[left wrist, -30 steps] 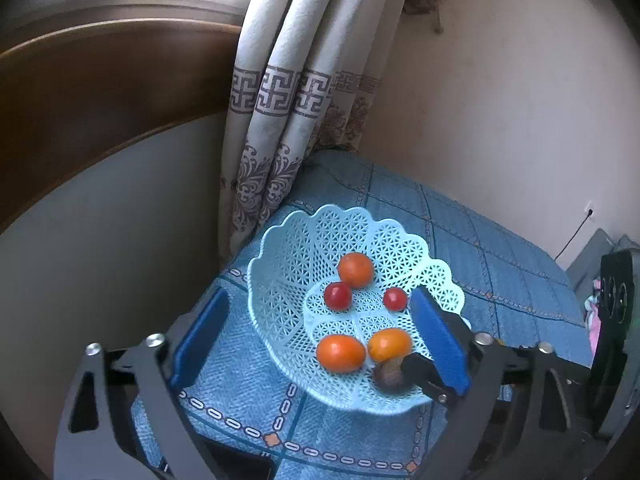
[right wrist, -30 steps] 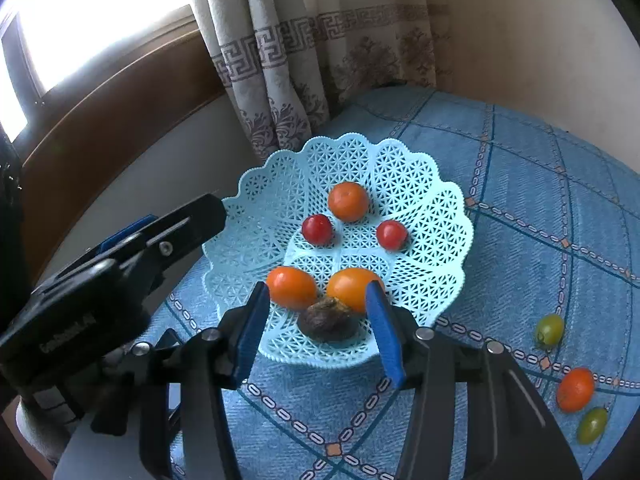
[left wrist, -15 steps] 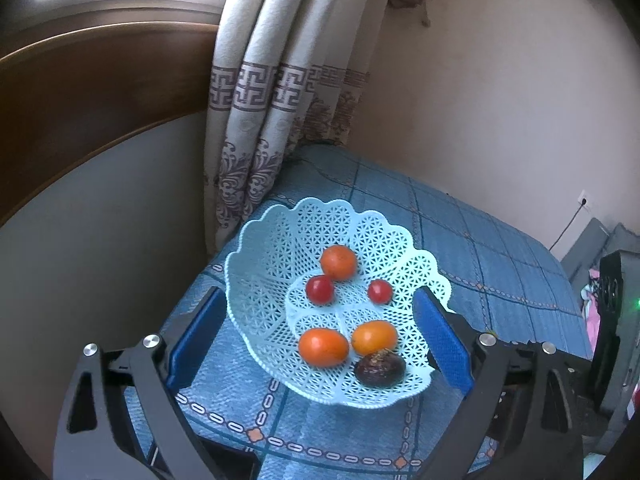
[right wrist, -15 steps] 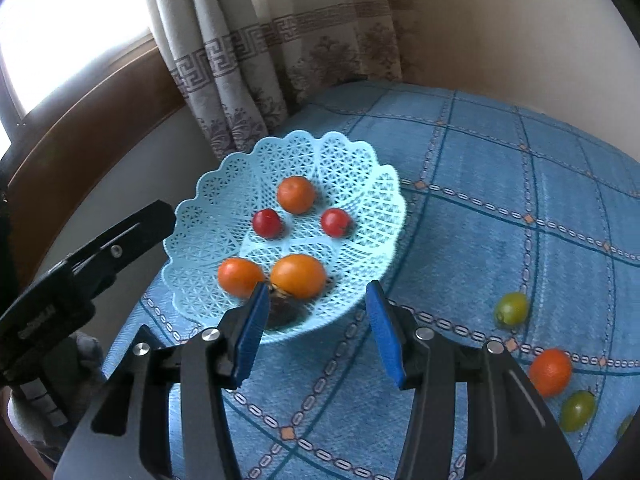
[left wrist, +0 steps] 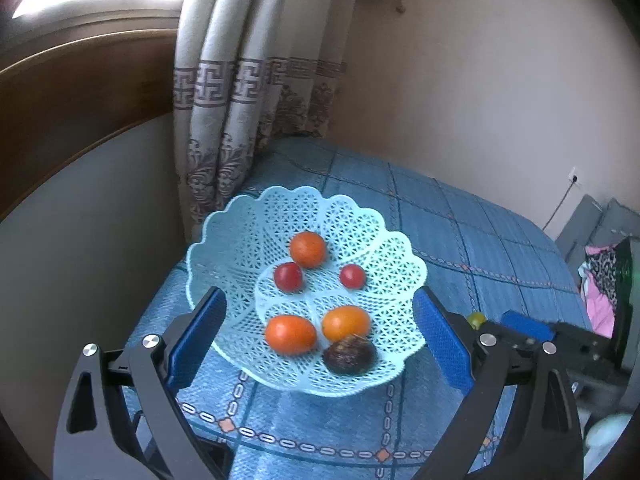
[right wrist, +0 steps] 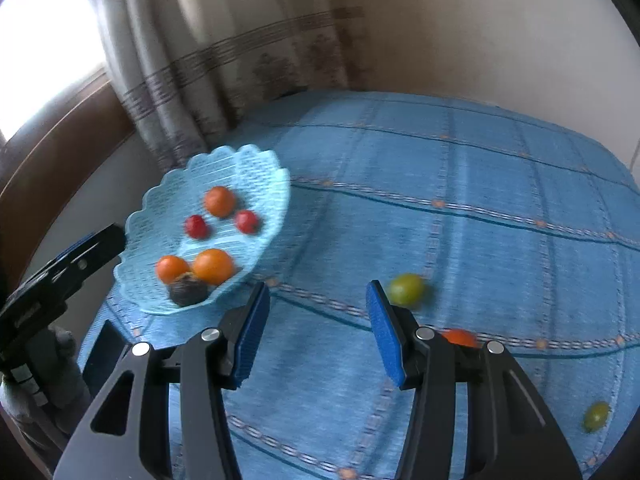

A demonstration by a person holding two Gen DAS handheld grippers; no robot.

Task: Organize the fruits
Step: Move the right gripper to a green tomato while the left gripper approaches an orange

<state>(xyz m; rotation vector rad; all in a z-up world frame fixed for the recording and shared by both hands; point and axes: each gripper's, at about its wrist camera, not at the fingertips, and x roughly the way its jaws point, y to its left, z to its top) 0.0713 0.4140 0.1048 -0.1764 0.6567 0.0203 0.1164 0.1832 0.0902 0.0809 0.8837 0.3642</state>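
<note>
A pale blue lattice basket (left wrist: 224, 240) (right wrist: 264, 168) stands at the table's left corner. It holds three orange fruits, two small red ones and a dark brown fruit (left wrist: 349, 357) (right wrist: 187, 290). My left gripper (left wrist: 318, 330) is open, its fingers on either side of the basket's near rim. My right gripper (right wrist: 316, 330) is open and empty over the cloth to the right of the basket. A green fruit (right wrist: 406, 289) lies just beyond its right finger. An orange fruit (right wrist: 459, 337) shows partly behind that finger, and another green one (right wrist: 596, 416) lies at the far right.
A blue patterned cloth (right wrist: 460, 208) covers the table. A patterned curtain (left wrist: 248, 92) and a wooden window sill (left wrist: 80, 76) stand behind the basket. The right gripper's body (left wrist: 560, 344) shows at the right in the left wrist view, with clothes (left wrist: 600, 280) beyond it.
My right gripper has let go of the dark brown fruit in the basket and swung right, toward the loose fruits on the cloth. The left gripper has drawn back a little.
</note>
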